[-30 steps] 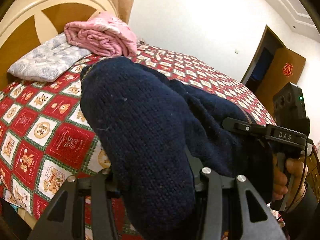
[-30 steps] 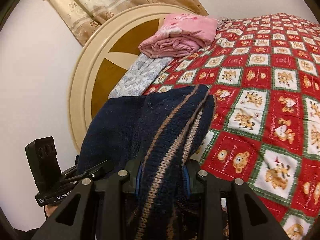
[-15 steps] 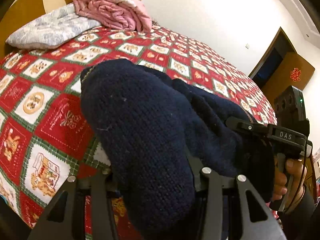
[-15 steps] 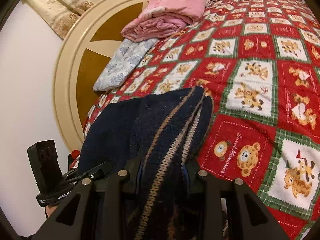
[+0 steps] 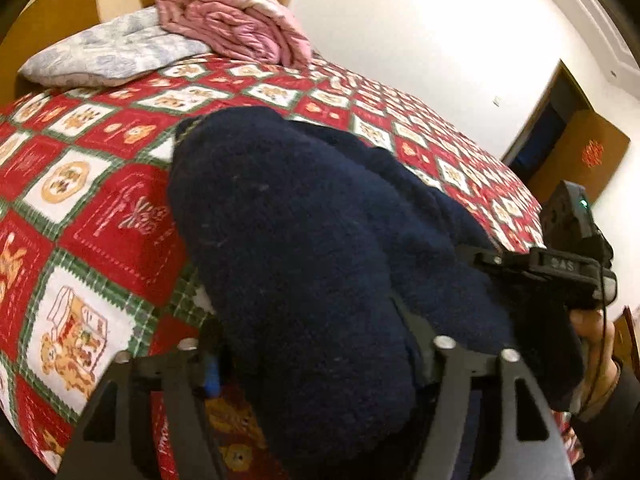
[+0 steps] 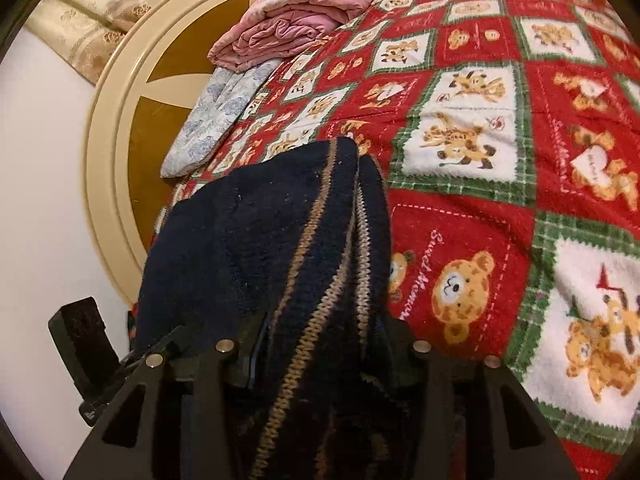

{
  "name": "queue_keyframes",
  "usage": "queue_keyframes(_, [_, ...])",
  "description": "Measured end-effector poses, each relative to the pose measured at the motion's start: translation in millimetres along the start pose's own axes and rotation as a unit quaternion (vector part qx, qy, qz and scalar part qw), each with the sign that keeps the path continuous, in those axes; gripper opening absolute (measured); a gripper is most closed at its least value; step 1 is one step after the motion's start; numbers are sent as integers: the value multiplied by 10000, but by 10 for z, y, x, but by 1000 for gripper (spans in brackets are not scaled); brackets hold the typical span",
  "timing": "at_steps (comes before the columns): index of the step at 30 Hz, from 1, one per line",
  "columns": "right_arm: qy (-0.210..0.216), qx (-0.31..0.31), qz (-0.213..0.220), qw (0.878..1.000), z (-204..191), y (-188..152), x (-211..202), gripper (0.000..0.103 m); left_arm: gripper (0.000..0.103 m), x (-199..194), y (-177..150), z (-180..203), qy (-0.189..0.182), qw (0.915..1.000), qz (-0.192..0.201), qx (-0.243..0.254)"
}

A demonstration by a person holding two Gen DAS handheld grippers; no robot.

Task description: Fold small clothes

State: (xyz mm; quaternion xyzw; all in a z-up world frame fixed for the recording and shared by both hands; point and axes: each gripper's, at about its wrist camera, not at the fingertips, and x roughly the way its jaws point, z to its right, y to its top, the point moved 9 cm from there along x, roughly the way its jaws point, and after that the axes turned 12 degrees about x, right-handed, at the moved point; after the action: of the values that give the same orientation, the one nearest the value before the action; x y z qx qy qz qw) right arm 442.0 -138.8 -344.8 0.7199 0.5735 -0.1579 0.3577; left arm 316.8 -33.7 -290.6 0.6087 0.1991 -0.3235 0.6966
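A navy knitted sweater (image 5: 304, 248) hangs bunched between both grippers above the red patterned bedspread (image 5: 100, 208). My left gripper (image 5: 320, 344) is shut on one navy edge; the cloth drapes over the fingers and hides their tips. My right gripper (image 6: 320, 340) is shut on the edge with tan stripes (image 6: 320, 248), which also covers its fingertips. The right gripper's body (image 5: 568, 268) shows at the right of the left wrist view, the left one's (image 6: 84, 344) at the lower left of the right wrist view.
A folded pink quilt (image 5: 236, 28) lies on a grey-blue floral pillow (image 5: 108, 52) at the round cream headboard (image 6: 116, 128). Bedspread (image 6: 500, 120) stretches ahead and right. A dark doorway (image 5: 548, 136) is at far right.
Both grippers have moved forward and lower over the bed with the sweater still held. The bedspread now looks closer and fills more of each view.
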Motion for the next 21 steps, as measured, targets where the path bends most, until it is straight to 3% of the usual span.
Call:
queue_keyframes(5, [-707, -413, 208, 9964, -26, -49, -68, 58, 75, -49, -40, 10, 87, 10000, 2, -18])
queue_keyframes(13, [-946, -330, 569, 9933, 2, -76, -346, 62, 79, -173, -108, -26, 144, 9994, -30, -310])
queue_keyframes(21, [-1226, -199, 861, 9885, 67, -168, -706, 63, 81, -444, -168, 13, 350, 9993, -118, -1])
